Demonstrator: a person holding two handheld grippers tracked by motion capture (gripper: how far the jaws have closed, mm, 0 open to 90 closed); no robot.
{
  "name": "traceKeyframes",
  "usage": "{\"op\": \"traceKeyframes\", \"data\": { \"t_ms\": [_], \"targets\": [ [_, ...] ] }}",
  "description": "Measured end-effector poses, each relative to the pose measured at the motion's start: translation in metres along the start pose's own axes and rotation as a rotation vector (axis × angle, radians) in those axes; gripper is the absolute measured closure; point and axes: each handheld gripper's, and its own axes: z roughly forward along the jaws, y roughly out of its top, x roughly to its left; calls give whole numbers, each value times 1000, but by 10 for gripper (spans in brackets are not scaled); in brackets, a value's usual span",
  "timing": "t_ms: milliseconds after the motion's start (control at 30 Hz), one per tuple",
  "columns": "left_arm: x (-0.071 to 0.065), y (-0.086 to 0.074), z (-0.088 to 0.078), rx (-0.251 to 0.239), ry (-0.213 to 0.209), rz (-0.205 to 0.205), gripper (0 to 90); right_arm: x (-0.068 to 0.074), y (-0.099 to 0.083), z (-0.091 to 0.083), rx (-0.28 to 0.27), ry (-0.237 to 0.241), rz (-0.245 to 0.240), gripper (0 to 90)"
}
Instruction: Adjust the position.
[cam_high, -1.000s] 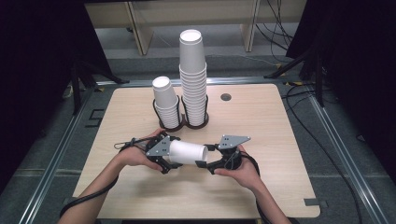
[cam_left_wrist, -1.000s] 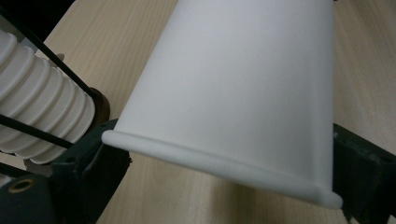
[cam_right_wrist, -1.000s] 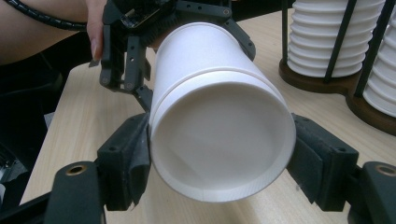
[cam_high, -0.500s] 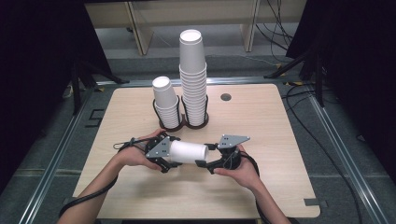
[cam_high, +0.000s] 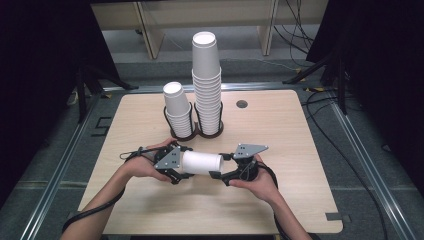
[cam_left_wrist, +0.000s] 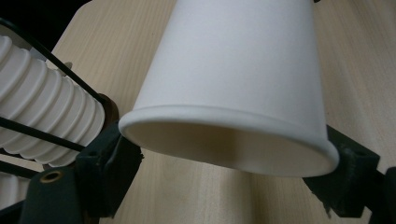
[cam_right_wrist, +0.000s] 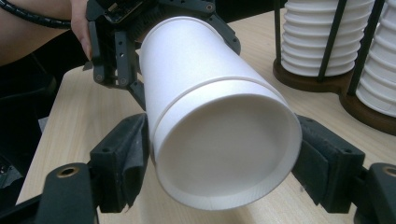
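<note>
- High view: a white paper cup lay sideways above the tabletop, held between the left claw and right claw, in front of two cup stacks in a holder.
- Left gripper view: its jaws clamped the cup's rim.
- Right gripper view: its jaws gripped the cup's base end, the other claw beyond.

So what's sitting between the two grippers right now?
A white paper cup lying sideways, spanning from the left gripper to the right gripper in the high view; each gripper view shows its jaws at either side of one end.
</note>
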Motion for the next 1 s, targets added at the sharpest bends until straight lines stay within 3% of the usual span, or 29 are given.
{"op": "traceKeyframes", "data": {
  "t_ms": [100, 167, 233, 400, 667, 767, 867, 933, 1000],
  "targets": [
    [0, 2, -1, 17, 0, 11, 181, 0, 0, 0, 11, -13, -1, 243],
    [0, 3, -2, 26, -1, 10, 182, 0, -1, 1, 7, 17, 10, 241],
    [2, 6, -5, 51, -1, 26, 182, 1, 0, 0, 14, -23, -12, 236],
    [6, 18, -12, 137, -7, 97, 182, 2, 1, 2, 16, -48, -10, 153],
    [12, 34, -13, 257, -25, 193, 185, 6, 6, -1, 50, -103, -38, 152],
    [15, 40, -12, 320, -40, 227, 187, 7, 7, -2, 49, -117, -44, 151],
    [18, 48, -10, 446, -47, 318, 187, 6, 8, -6, 72, -138, -59, 151],
    [18, 53, -9, 500, -48, 366, 187, 6, 8, -7, 82, -146, -70, 151],
    [20, 59, -9, 523, -57, 386, 187, 7, 9, -7, 84, -156, -73, 151]
  ]
}}
